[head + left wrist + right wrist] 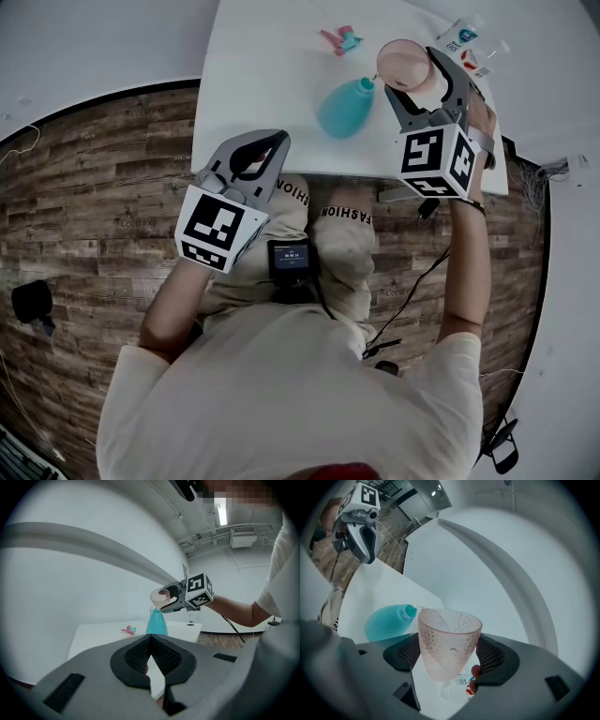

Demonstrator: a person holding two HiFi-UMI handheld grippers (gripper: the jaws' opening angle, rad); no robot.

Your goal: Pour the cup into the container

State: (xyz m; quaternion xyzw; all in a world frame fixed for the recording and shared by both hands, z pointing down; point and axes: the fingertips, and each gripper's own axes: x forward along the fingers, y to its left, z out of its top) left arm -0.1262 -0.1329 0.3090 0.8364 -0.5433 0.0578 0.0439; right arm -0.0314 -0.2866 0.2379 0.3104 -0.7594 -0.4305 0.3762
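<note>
A pink dimpled cup [403, 62] hangs over the white table [272, 66], with my right gripper [414, 73] shut on it. In the right gripper view the cup [448, 639] sits between the pads, tilted so its rim is next to the mouth of the teal bottle-shaped container [389, 620]. That container [345, 106] stands near the table's front edge. A thin clear trickle seems to run from the rim to the mouth. My left gripper [272, 147] hovers at the front edge, left of the container, shut [151, 656] with nothing in it.
A small pink and teal clip [340, 39] lies at the back of the table. Behind the cup lies a small labelled bottle [464, 37]. The person's knees [342, 230] are under the front edge, above a wooden floor [94, 169].
</note>
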